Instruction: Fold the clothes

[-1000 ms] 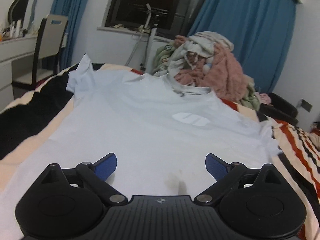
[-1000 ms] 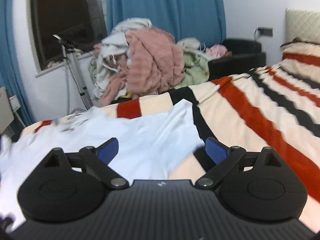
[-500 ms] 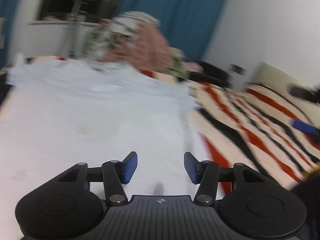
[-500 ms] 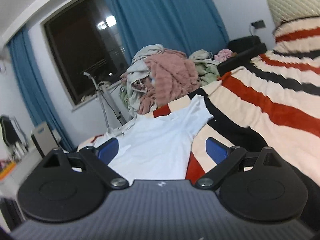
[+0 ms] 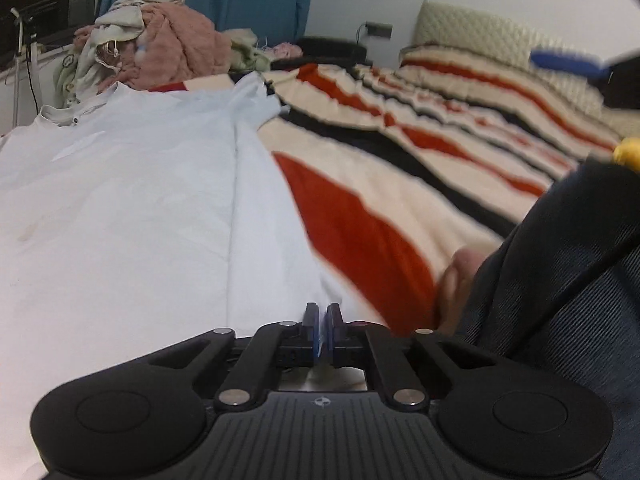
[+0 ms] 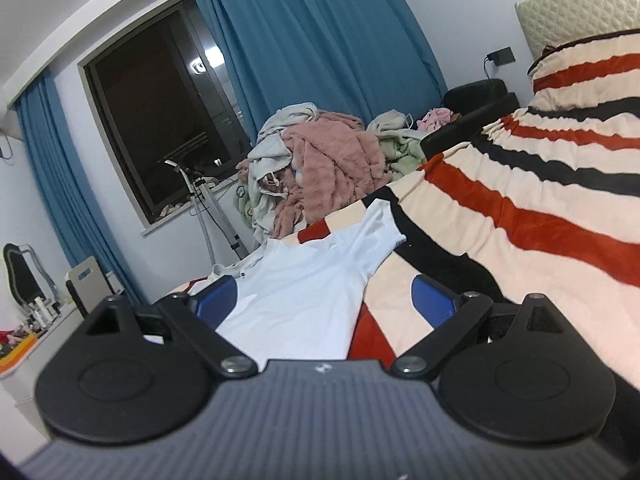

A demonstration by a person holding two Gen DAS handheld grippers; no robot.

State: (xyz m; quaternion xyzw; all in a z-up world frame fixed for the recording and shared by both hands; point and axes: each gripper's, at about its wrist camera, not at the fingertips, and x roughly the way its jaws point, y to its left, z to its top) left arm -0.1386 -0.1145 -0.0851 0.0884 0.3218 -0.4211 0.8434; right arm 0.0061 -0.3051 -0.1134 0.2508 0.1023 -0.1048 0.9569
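Note:
A pale blue-white T-shirt (image 5: 132,208) lies flat on the striped bed, collar towards the far clothes pile. My left gripper (image 5: 321,317) is low at the shirt's near right edge, by the hem. Its blue pads are pressed together with a thin sliver of the cloth between them. In the right wrist view the same T-shirt (image 6: 304,292) stretches ahead, one short sleeve spread out to the right. My right gripper (image 6: 325,301) hovers above the bed with its jaws open wide and nothing between them. Its blue finger (image 5: 568,62) shows at the upper right of the left wrist view.
The striped red, black and cream blanket (image 5: 420,168) covers the bed. A heap of pink and pale clothes (image 6: 320,168) stands beyond the far edge near the window and blue curtains. A person's dark sleeve (image 5: 560,300) and hand (image 5: 460,276) are close on the right.
My left gripper swung right across the shirt to its right edge and went from wide open to shut. The right gripper lifted and moved back, still open.

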